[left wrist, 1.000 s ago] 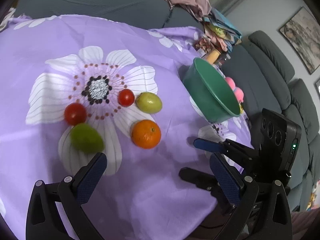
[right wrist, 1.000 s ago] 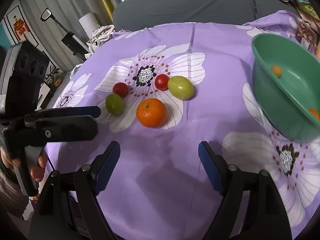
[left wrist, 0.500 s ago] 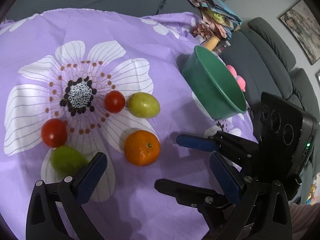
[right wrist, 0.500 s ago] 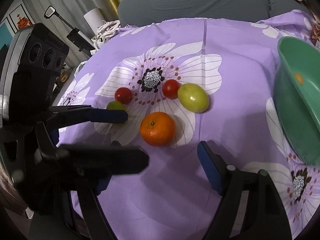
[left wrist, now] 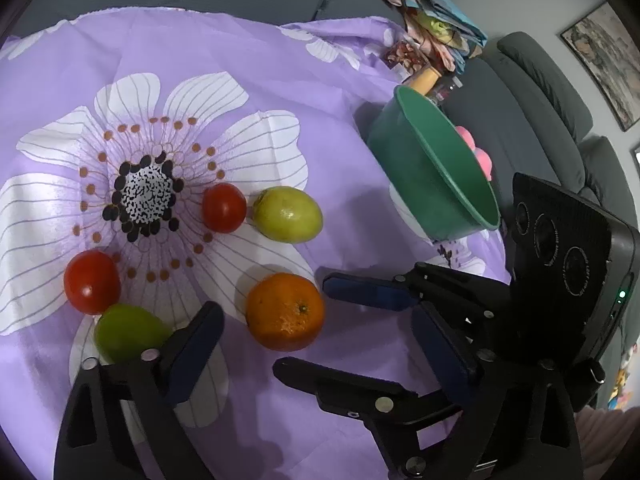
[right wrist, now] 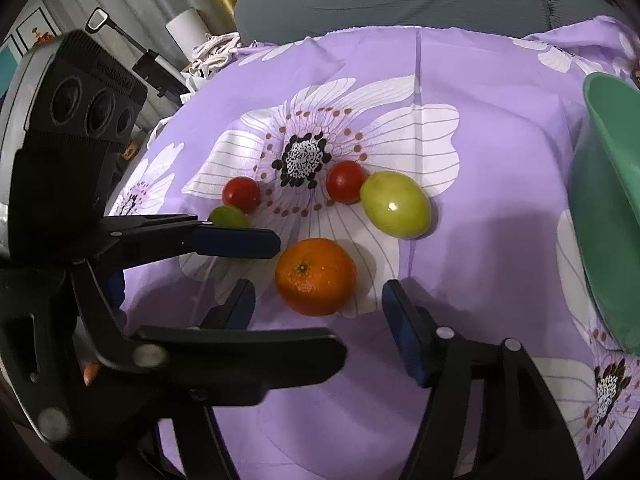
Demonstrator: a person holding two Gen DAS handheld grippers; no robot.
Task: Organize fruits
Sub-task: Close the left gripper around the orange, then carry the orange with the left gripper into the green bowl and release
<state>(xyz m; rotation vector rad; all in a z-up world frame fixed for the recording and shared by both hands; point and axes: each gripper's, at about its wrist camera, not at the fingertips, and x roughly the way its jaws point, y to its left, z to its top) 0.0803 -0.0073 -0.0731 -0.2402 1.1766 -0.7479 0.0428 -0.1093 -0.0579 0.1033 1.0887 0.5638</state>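
Surface: purple cloth [left wrist: 320, 92] printed with big white flowers, grey sofa [left wrist: 552, 92] behind it at the upper right of the left wrist view.
Fruit: 5 pieces sit near the middle of both views, all on the cloth.
Orange [right wrist: 316, 277]: lowest of the group, apart from the others, just ahead of the right tongs.
Tomatoes: 2 red ones; 1 tomato [left wrist: 224, 208] touches or nearly touches the large green fruit [left wrist: 288, 214], the other tomato [left wrist: 92, 282] sits against the small green fruit [left wrist: 128, 332].
Bowl: green bowl [left wrist: 436, 176], right of the fruit, tilted, well apart from it.
Left tongs [left wrist: 316, 344]: spread wide, gripping nothing, low in the frame near the orange.
Right tongs [right wrist: 320, 320]: spread wide, gripping nothing, its 2 pads flanking the orange's near side without touching.
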